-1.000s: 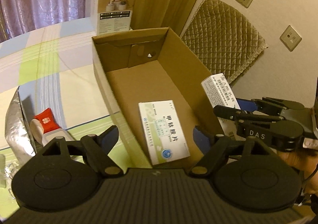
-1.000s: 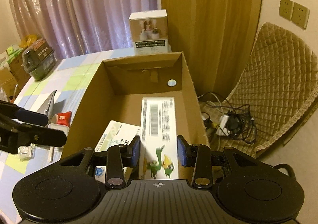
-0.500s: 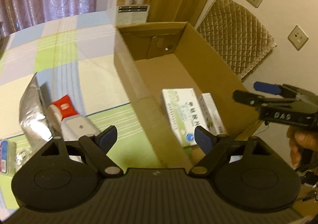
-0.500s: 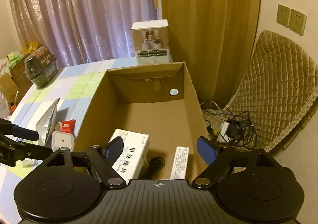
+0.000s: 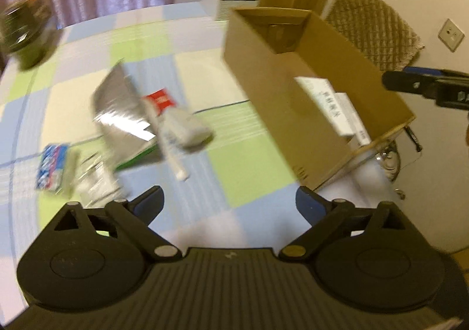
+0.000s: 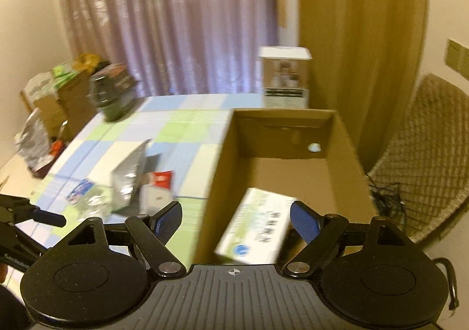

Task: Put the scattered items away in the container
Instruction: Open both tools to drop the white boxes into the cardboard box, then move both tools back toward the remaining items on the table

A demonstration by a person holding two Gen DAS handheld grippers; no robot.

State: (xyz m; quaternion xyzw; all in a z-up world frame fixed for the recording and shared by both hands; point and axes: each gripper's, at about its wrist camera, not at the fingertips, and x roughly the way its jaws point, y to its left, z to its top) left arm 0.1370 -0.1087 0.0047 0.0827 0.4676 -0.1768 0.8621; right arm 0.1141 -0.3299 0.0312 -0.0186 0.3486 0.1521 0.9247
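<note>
I have both grippers free. The left gripper [image 5: 228, 205] has its jaws spread wide, having just been opening further, with nothing between them; it hangs over the checked tablecloth [image 5: 249, 171] near the scattered items. The right gripper [image 6: 236, 220] also stands with its jaws apart and empty, above the near end of the cardboard box [image 6: 346, 151].

Inside the box lie a white-and-green medicine carton [image 6: 258, 227] and a slimmer carton [image 5: 353, 122] beside it. Still out on the cloth: a silver foil pouch [image 5: 117, 101], a white tube with a red cap end [image 5: 173, 122] lying against the pouch, a blue-and-red sachet [image 5: 51, 167] and some clear crinkly wrapping [image 5: 93, 180], too blurred to name.

I judge the tube next for the left gripper. It looks light and fairly firm but rounded, so it may roll or slip; I would pinch it across its middle. The foil pouch is thin and floppy, best taken by an edge.
</note>
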